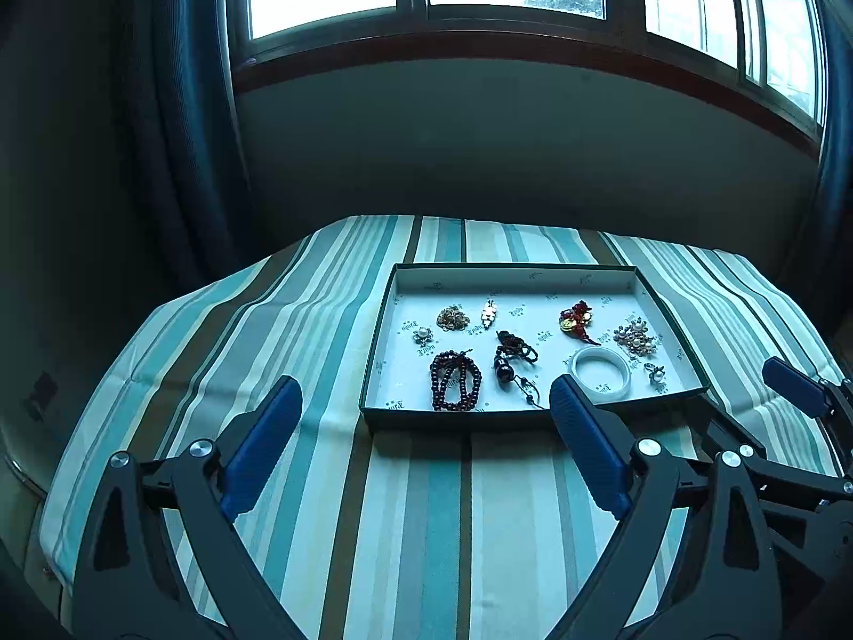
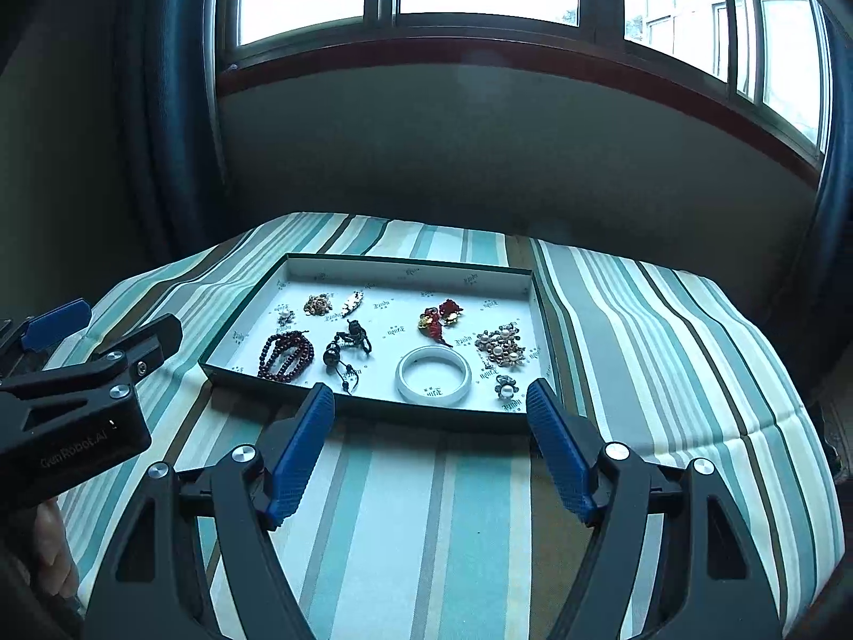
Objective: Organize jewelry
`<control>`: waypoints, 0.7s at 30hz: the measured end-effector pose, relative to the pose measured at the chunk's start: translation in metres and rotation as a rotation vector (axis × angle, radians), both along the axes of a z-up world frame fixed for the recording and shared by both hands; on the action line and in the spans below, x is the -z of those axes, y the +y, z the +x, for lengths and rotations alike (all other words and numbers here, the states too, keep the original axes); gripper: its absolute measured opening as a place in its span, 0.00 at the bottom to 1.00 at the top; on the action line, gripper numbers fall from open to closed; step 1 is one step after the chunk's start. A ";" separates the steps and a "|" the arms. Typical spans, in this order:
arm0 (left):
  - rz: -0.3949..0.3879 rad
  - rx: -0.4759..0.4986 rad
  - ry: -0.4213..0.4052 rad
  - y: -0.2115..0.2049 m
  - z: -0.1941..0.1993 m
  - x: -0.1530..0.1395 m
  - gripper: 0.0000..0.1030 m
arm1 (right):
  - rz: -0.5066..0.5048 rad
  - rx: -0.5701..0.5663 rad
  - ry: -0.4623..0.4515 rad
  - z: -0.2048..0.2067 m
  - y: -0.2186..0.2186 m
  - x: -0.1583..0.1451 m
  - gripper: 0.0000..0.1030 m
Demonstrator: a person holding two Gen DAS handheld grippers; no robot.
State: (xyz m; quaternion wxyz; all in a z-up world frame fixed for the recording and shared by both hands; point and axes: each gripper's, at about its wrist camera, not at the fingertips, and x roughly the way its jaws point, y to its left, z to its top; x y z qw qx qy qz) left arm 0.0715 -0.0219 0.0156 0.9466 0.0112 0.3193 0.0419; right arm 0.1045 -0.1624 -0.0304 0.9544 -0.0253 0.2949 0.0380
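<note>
tray [image 1: 538, 273]: holds white bangle [image 1: 601, 375], dark bead strand [image 1: 456, 388], brooches
left gripper [image 1: 426, 400]: jaws released, empty
right gripper [image 2: 431, 400]: jaws released, empty
worktop [image 1: 416, 506]: striped cloth

The left gripper [image 1: 426, 400] points forward and slightly downward, its blue-padded jaws spread wide with nothing between them. The right gripper [image 2: 431, 392] is held just beside it at a like tilt, jaws also apart and empty. Fingertips [image 2: 53, 538] of the person's hand show below the left gripper's black body.
</note>
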 end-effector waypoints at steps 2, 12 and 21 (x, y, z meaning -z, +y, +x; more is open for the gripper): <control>-0.002 -0.002 -0.006 0.001 -0.004 -0.002 0.91 | -0.002 -0.004 -0.012 -0.006 0.001 -0.004 0.71; -0.007 -0.012 -0.025 0.005 -0.016 -0.008 0.91 | -0.006 -0.011 -0.038 -0.019 0.003 -0.013 0.72; -0.007 -0.016 -0.028 0.006 -0.019 -0.009 0.91 | -0.010 -0.012 -0.042 -0.020 0.003 -0.013 0.72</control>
